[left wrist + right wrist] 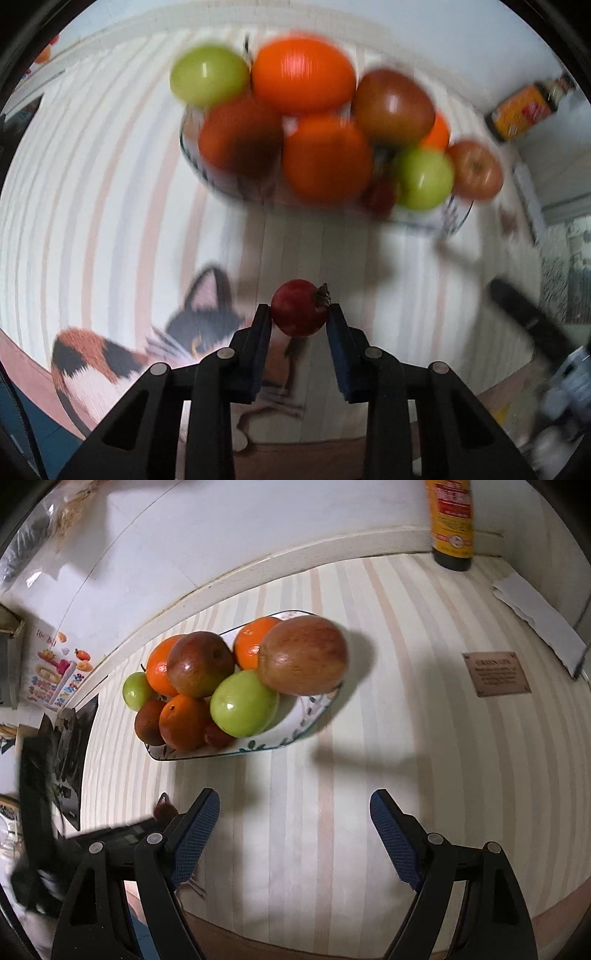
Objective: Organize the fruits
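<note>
A small dark red fruit (300, 313) with a dry brown calyx sits pinched between the blue pads of the left gripper (300, 317), above the striped table (110, 206) and short of the fruit plate (448, 221); the gripper is closed to the fruit's width, its pads touching both sides; this view is blurred, the plate's fruits smeared. The right gripper (295, 834) hangs over bare table (332, 775) with its fingers spread wide, holding nothing, aimed toward the plate (310, 716); only this view shows the plate sharply, an oval dish with a leaf pattern, piled with oranges (184, 722), green apples (243, 703) and red apples (303, 655); a bottle (452, 524) stands at the far edge by the wall; the left view alone shows a cat picture (155, 343) on the table covering.
</note>
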Motion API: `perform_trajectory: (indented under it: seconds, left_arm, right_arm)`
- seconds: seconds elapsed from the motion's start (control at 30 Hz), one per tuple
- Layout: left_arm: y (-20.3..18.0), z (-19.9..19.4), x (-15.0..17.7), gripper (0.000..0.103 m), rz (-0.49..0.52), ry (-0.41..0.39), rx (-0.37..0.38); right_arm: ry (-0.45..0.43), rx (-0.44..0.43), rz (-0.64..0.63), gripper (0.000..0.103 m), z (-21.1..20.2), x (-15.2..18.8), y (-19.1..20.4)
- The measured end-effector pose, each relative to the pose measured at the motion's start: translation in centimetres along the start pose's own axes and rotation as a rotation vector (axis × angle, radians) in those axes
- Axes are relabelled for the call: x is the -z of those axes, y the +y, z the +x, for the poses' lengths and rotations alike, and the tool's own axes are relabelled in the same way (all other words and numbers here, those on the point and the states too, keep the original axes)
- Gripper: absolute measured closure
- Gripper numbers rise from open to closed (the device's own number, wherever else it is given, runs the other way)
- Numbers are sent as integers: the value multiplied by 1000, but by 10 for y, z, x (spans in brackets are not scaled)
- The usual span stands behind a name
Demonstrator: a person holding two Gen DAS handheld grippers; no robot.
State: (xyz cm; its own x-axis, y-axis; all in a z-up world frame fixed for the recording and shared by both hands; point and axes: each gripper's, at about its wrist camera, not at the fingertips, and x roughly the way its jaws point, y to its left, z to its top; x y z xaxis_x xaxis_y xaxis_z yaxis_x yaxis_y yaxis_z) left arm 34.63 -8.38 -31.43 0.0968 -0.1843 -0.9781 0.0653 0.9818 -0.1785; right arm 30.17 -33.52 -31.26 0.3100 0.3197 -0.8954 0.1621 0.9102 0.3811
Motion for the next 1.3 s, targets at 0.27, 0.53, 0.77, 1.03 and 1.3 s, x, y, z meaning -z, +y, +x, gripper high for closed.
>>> perform_trajectory:
  seconds: [0.27, 0.53, 0.77, 1.03, 1.3]
  left_arm:
    - [15, -3, -44, 75, -42, -57, -2]
    - [11, 6, -53, 68, -24, -44, -26]
    - [12, 10, -49, 54, -67, -48, -36]
    - [5, -8, -40, 53, -50, -76, -145]
    - [15, -25, -30, 37, -106, -113, -145]
  right_arm:
    - [2, -7, -44, 17, 18, -18, 17]
    - [2, -16, -44, 17, 15, -21, 17]
    - [5, -35, -48, 17, 12, -20, 18]
    - [-12, 43, -51, 14, 0, -27, 25]
    - [-14, 56, -99, 8, -8, -37, 36]
